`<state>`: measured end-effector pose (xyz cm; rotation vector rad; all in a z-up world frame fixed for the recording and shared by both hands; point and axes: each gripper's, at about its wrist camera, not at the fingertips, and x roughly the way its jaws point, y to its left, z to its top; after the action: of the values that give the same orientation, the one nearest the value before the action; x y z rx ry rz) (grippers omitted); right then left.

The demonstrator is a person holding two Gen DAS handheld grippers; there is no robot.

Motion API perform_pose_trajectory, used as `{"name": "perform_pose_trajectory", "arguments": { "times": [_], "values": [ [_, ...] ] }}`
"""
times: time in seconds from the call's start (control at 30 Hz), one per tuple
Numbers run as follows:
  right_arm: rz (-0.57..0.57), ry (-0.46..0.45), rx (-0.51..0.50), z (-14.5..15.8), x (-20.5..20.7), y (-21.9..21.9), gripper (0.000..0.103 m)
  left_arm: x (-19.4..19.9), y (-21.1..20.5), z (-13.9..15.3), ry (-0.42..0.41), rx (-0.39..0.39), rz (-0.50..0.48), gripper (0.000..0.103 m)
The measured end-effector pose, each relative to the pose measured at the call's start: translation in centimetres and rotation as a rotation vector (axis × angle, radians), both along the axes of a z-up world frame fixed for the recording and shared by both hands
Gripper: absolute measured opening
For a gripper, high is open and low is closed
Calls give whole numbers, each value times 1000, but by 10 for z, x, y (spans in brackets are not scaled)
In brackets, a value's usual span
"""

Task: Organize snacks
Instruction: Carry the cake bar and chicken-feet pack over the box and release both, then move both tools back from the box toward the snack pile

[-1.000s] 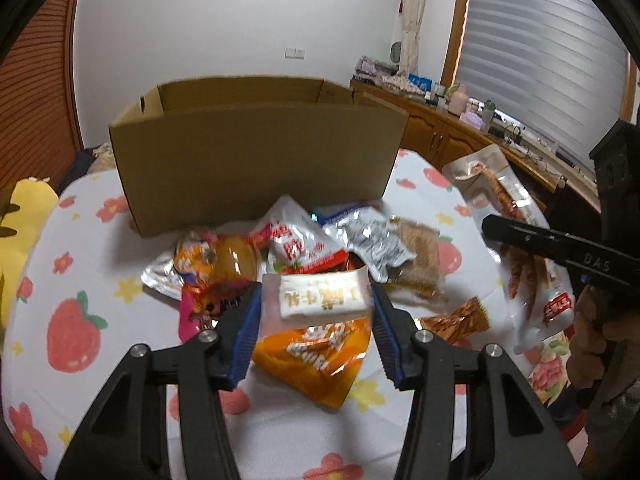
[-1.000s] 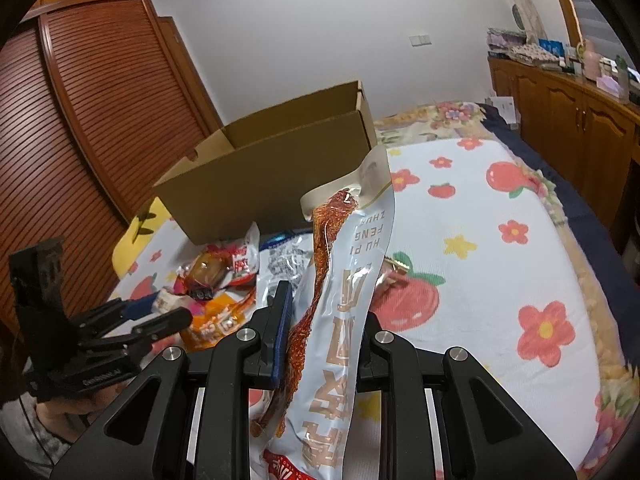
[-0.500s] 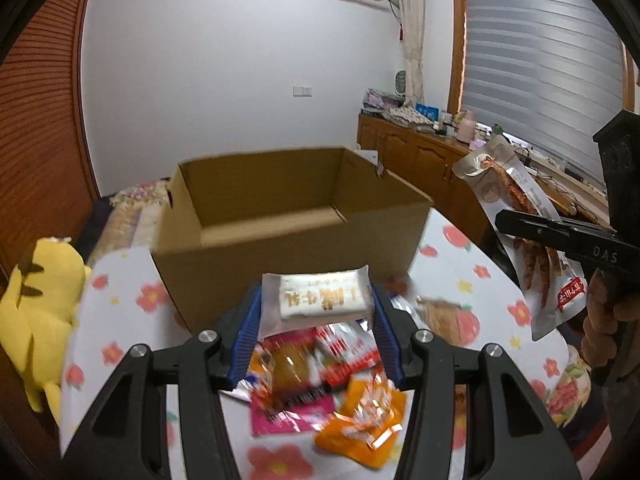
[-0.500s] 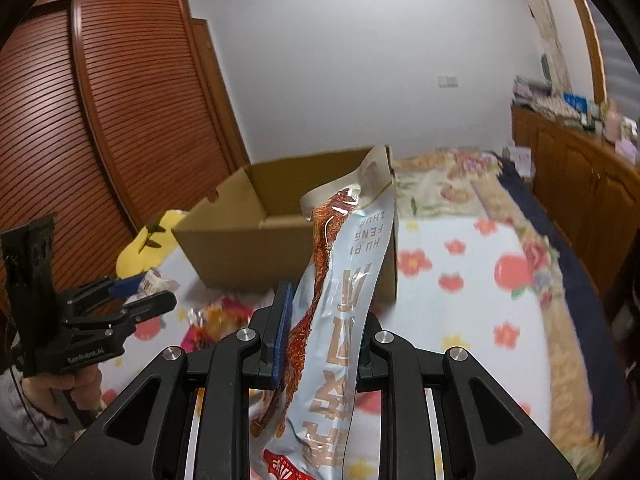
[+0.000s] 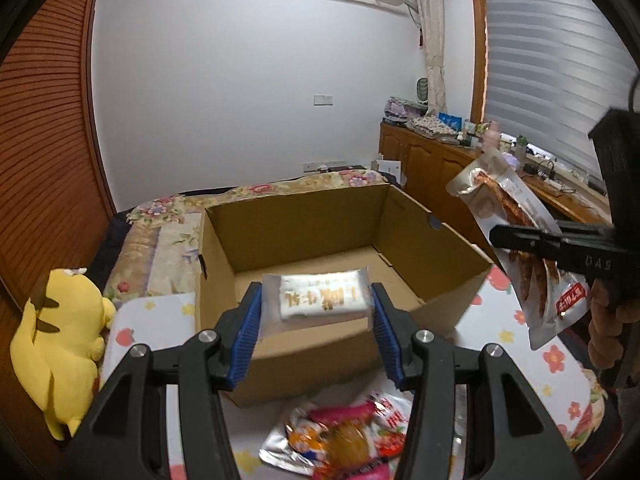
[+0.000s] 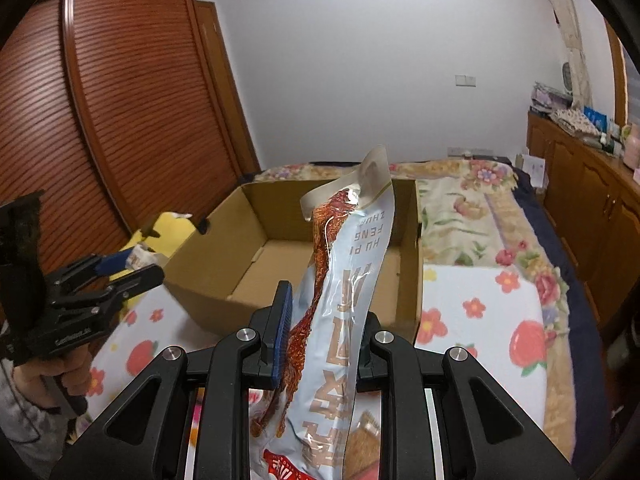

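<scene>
Left gripper [image 5: 316, 312] — blue pads pinching a white snack packet [image 5: 320, 300] by its short ends, held over the near wall of the open cardboard box [image 5: 420, 240].

Right gripper [image 6: 320, 332] — jaws pressed on a tall pale-blue snack bag [image 6: 344, 280], upright, its top in front of the box opening.

Loose snacks [image 5: 340, 436] — heaped on the flowered cloth [image 6: 480, 320], just before the box.

Yellow plush toy [image 5: 60, 340] — left of the box.
</scene>
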<state>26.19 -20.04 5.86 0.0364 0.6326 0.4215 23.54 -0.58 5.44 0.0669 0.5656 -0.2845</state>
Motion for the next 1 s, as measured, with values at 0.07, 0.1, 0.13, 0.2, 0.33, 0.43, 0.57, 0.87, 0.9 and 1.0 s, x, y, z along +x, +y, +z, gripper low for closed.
{"name": "perform_pose_trajectory", "arguments": {
  "times": [0.07,0.1,0.13,0.2,0.33,0.43,0.57,0.87,0.9,1.0],
  "values": [
    [-5,10,-5,2,11,5,21,10,-2,-1,7,10,2,51],
    [-10,14,-9,2,17,9,21,13,-2,-1,11,14,4,51],
    [-13,20,-12,3,23,11,21,18,-3,-2,17,16,6,51],
    [-18,28,-19,3,33,16,21,25,-3,-5,29,16,7,52],
    [-28,46,-29,0,51,26,21,39,-6,-12,50,-4,10,52],
    [-36,63,-35,-7,61,31,21,44,-10,-17,56,8,13,52],
    [-46,107,-16,-18,75,32,21,50,-12,-25,78,11,21,53],
    [-80,196,23,-37,96,32,25,57,-10,-37,118,22,41,64],
    [-84,202,13,-39,97,33,27,57,-9,-37,120,22,42,67],
    [-83,207,-6,-45,99,35,41,56,-6,-36,120,15,44,69]
  ]
}}
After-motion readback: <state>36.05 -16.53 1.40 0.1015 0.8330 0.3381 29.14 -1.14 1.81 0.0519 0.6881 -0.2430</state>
